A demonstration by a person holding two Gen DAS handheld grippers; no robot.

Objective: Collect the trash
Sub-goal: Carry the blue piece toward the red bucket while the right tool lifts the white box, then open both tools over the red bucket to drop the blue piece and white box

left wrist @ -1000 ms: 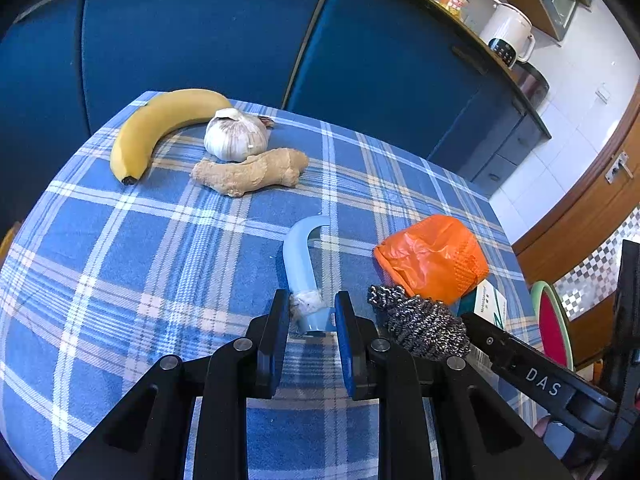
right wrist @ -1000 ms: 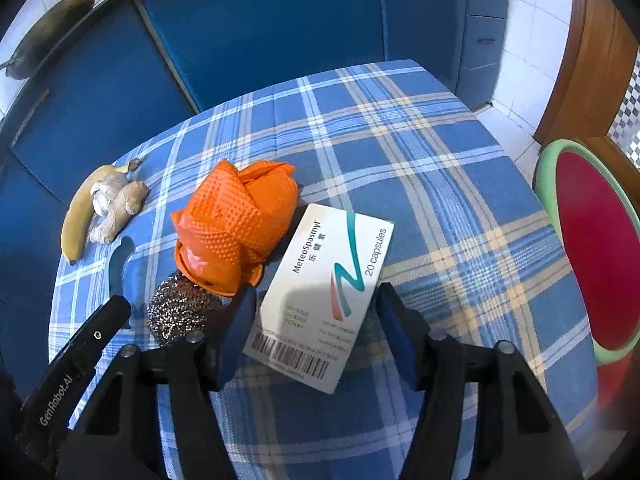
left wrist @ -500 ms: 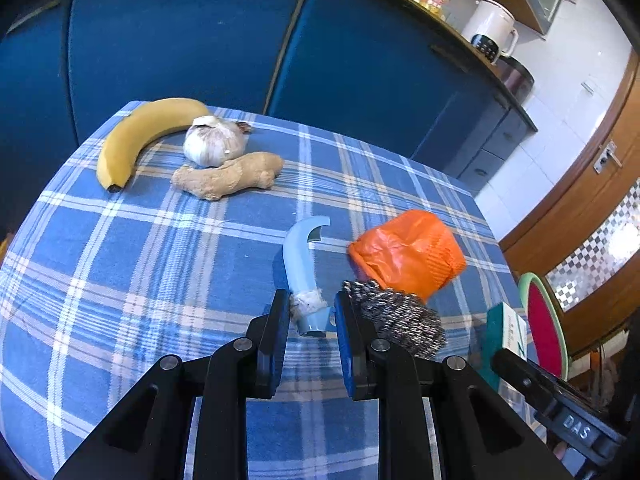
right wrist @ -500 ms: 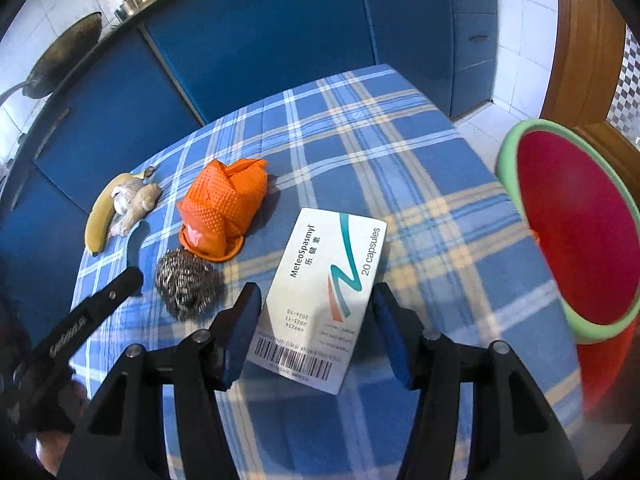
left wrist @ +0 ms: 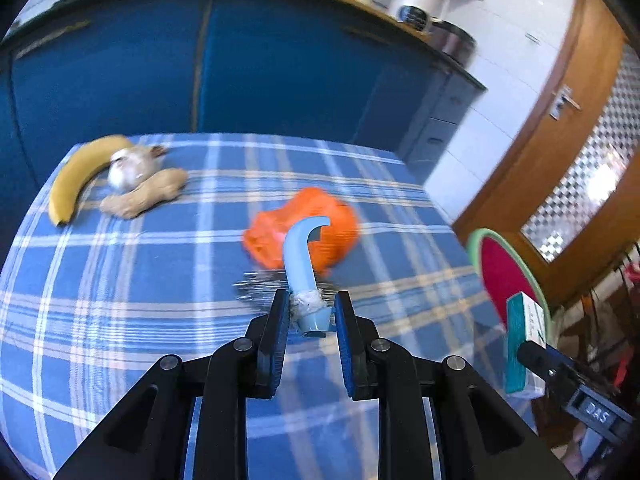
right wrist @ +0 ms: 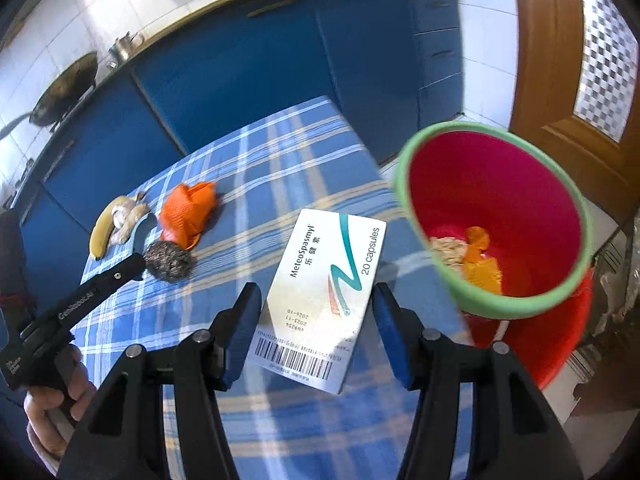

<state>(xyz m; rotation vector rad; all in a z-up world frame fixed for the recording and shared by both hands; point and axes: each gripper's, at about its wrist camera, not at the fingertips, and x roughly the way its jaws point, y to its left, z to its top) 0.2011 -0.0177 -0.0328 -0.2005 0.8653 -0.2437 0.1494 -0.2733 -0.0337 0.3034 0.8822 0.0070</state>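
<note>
My left gripper is shut on the taped end of a curved light-blue plastic piece, held up off the blue checked tablecloth. My right gripper is shut on a white medicine box, its pads on the box's long sides, over the table's right edge. Just right of it stands a red bin with a green rim that holds orange and pale scraps. The same box shows in the left wrist view in front of the bin.
A crumpled orange bag and a steel-wool ball lie mid-table. A banana, a garlic bulb and a ginger root lie at the far left. Blue cabinets stand behind and a wooden door on the right.
Both grippers have risen and swung right toward the bin. The blue piece has left the cloth and now hangs in front of the orange bag. The bin looms much larger beside the box.
</note>
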